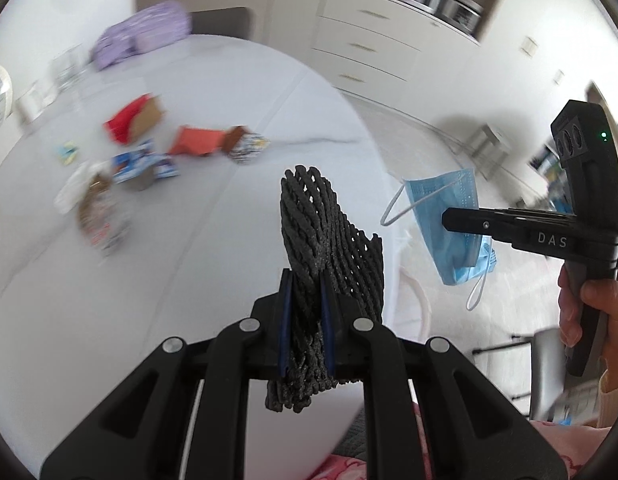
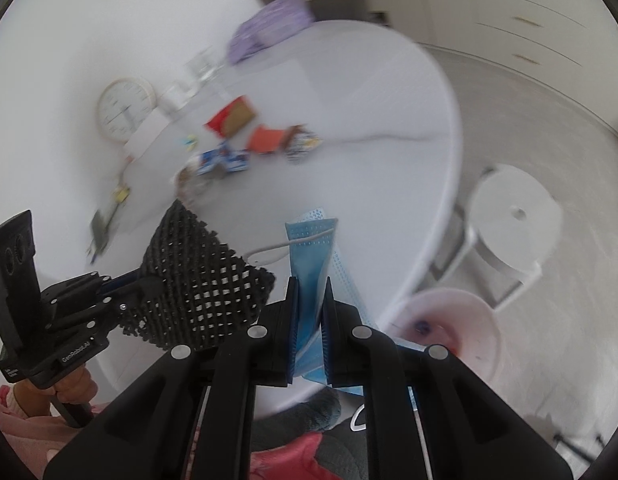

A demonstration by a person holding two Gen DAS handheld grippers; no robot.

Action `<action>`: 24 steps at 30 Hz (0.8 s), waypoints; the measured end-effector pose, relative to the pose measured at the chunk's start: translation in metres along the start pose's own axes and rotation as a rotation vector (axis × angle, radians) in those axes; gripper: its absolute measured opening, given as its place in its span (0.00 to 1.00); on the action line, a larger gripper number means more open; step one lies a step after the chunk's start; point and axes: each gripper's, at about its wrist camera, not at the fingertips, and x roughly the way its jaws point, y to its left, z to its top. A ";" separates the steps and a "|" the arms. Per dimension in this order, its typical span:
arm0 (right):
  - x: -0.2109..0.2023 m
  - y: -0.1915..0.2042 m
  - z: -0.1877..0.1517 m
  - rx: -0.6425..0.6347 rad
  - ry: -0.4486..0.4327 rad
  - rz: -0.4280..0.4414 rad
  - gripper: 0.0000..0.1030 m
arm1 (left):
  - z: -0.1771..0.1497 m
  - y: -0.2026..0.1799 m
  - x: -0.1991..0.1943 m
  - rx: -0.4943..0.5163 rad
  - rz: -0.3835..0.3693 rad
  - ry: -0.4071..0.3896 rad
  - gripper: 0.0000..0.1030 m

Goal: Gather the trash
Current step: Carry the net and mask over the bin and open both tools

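Your left gripper (image 1: 305, 320) was clamped on the black foam net (image 1: 329, 232); your right gripper (image 2: 311, 328) pinched the blue face mask (image 2: 309, 256). Beyond, more wrappers (image 1: 193, 144) littered the white table (image 1: 229, 208).

Matte black plastic on both tools, with blue pads lining the inner faces of the fingers (image 1: 286, 320). Round silver screws on the linkage arms. White "DAS" lettering and a green light on the right gripper (image 1: 449, 216); "GenRobot.AI" on the left gripper (image 2: 137, 280). Bare skin on the hand (image 1: 589, 308), cream cuff below.
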 end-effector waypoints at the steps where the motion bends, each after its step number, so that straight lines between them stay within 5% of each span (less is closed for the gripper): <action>1: -0.006 -0.009 -0.004 0.014 -0.008 -0.021 0.11 | 0.002 -0.008 0.003 0.018 -0.009 0.003 0.13; 13: -0.041 -0.113 -0.055 0.191 -0.021 -0.160 0.11 | 0.023 -0.129 0.076 0.262 -0.197 0.116 0.13; 24: -0.046 -0.151 -0.068 0.230 -0.020 -0.161 0.11 | 0.027 -0.171 0.122 0.313 -0.209 0.211 0.13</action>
